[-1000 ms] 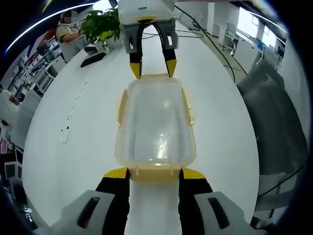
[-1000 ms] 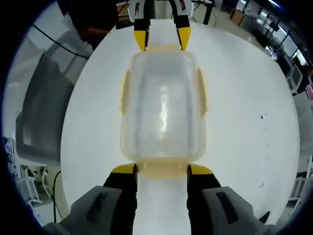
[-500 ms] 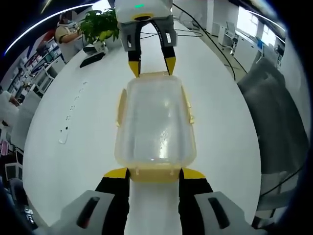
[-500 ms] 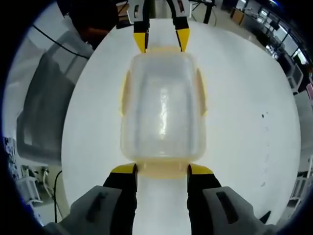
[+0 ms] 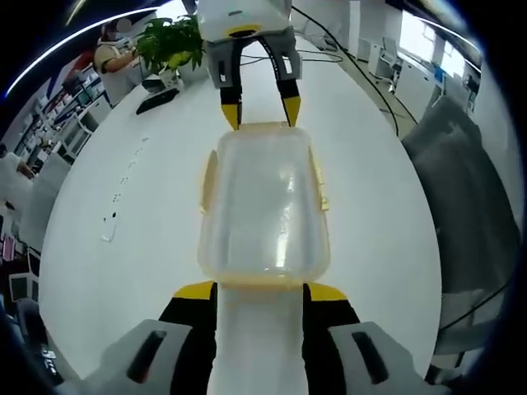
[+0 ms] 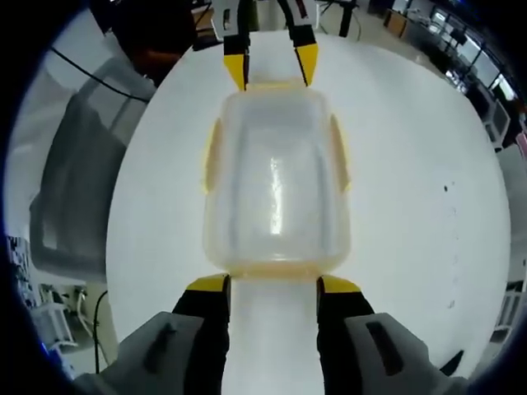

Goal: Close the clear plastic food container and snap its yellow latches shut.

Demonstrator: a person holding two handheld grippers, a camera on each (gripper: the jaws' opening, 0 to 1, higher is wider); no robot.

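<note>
Container [image 5: 263, 206] sits lid-on at centre of the white table [image 5: 123, 164], long axis running 12 to 6 in both views. Grippers face each other across it, one per short end. Left gripper [image 5: 258, 290] has jaws spread wide, tips either side of the near-end latch [image 5: 261, 284] at 6; in the left gripper view the right gripper [image 5: 257, 113] stands the same way at 12. Right gripper view mirrors it: own tips at 6 [image 6: 272, 285], left gripper at 12. Neither grips anything; tips are at or just touching the end rim, can't tell which.

My read: opposed placement braces the box so it doesn't slide on the slick tabletop while the end latches get pressed.

Body is clear, slightly frosted plastic, rounded-rectangle, glossy with a highlight streak. Yellow side latches [image 6: 212, 156] at 3 and 9 look flat against the walls; can't tell if they're snapped.
</note>
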